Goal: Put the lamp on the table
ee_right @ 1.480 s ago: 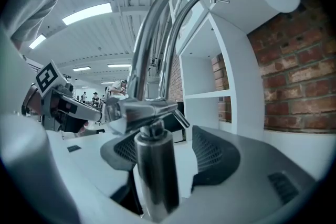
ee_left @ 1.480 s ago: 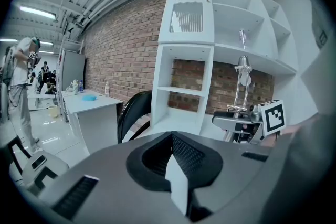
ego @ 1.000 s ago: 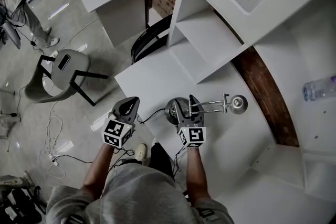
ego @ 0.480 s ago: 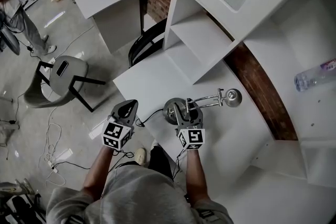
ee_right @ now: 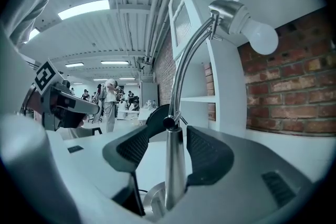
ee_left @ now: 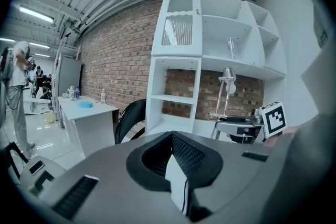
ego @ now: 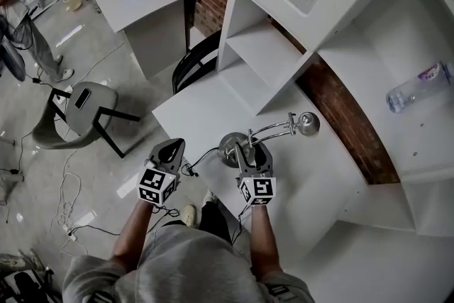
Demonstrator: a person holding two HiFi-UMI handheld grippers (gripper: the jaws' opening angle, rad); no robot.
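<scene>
right gripper view, claw [ee_right: 173, 148] just closing around lamp stem [ee_right: 175, 176]

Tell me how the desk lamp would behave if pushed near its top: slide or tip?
The lamp would probably tip rather than slide: its head and bulb hang to one side of the round base on a long curved arm. The polished metal post looks stiff but likely slippery to grip. The bare bulb seems fragile.
</scene>
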